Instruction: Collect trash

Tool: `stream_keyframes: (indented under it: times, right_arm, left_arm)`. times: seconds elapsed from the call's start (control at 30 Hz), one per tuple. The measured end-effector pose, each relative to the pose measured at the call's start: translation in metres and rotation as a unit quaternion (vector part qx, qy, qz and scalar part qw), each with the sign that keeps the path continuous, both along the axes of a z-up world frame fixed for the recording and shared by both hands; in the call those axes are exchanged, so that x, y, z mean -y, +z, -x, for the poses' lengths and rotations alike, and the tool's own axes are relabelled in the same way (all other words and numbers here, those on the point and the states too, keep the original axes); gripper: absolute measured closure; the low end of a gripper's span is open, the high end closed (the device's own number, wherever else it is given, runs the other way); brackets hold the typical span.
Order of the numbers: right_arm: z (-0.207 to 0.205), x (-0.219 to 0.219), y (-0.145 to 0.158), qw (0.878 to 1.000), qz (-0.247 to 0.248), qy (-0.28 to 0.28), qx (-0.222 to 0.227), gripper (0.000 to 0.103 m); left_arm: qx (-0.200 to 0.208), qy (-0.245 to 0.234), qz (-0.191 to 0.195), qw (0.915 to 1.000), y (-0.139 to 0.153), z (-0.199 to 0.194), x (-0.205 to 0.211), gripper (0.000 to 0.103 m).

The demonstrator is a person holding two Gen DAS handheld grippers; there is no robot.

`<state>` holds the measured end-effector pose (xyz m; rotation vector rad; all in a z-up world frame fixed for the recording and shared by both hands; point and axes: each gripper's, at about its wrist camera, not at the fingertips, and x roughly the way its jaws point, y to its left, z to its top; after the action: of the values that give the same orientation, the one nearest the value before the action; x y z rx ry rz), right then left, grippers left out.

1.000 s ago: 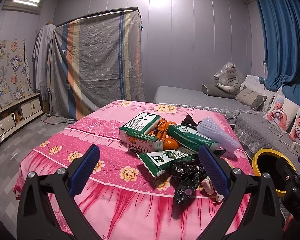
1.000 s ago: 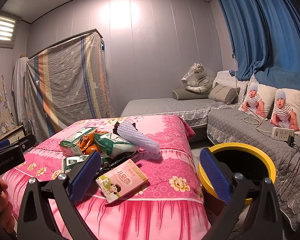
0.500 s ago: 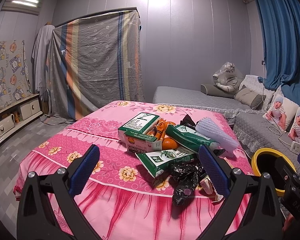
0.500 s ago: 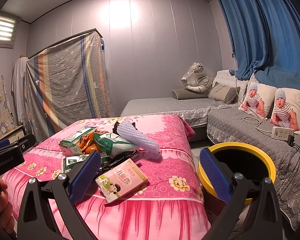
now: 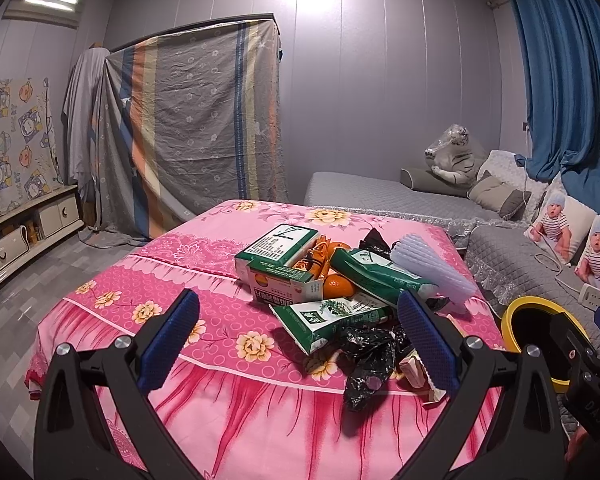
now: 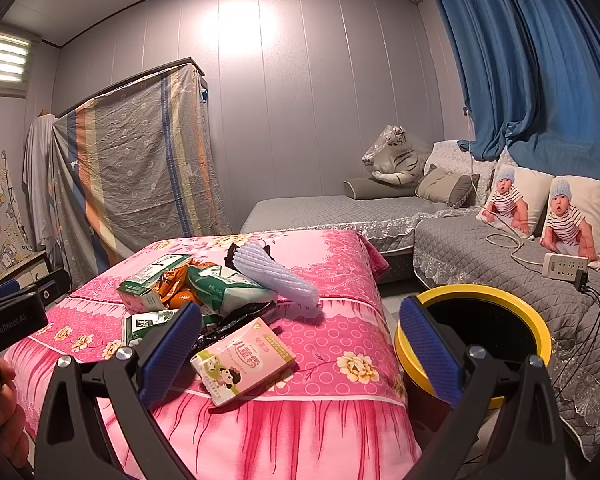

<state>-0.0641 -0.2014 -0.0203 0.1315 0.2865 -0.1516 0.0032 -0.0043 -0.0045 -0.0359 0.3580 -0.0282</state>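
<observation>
Plainly, both the left gripper [image 5: 298, 342] and right gripper [image 6: 300, 346] gaped wide, empty; grabbing the heaped trash [image 5: 332, 280] could topple boxes past the bin [image 6: 480, 300].

In the left wrist view the pink box [image 5: 414, 366] is mostly hidden behind the black bag [image 5: 366, 356] and one of the left fingers [image 5: 426, 340]. The yellow bin [image 5: 540, 320] is partly covered by the right tool's body. The oranges [image 5: 338, 285] are largely buried under the green cartons [image 5: 278, 246]. Print on the cartons is too small to read.
</observation>
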Motion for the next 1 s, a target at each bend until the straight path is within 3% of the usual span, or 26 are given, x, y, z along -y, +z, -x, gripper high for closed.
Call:
stream_keyframes:
  times: [0.63, 0.73, 0.83, 1.0]
  right_arm:
    - [-0.013, 0.011, 0.01, 1.0, 0.013, 0.008, 0.001, 0.007]
    - [-0.037, 0.004, 0.013, 0.995, 0.043, 0.081, -0.025, 0.007]
    - [-0.076, -0.008, 0.012, 0.975, 0.064, 0.199, -0.074, 0.007]
    - [-0.138, -0.019, 0.021, 0.95, 0.08, 0.277, -0.123, 0.007]
  left_arm:
    - [0.009, 0.003, -0.012, 0.9999, -0.001, -0.003, -0.005, 0.008]
    - [-0.003, -0.004, -0.018, 0.9998, -0.001, -0.014, -0.012, 0.008]
    - [-0.017, -0.019, -0.027, 0.9993, -0.001, -0.032, -0.027, 0.008]
    - [-0.063, -0.054, -0.053, 0.9952, -0.007, -0.069, -0.048, 0.008]
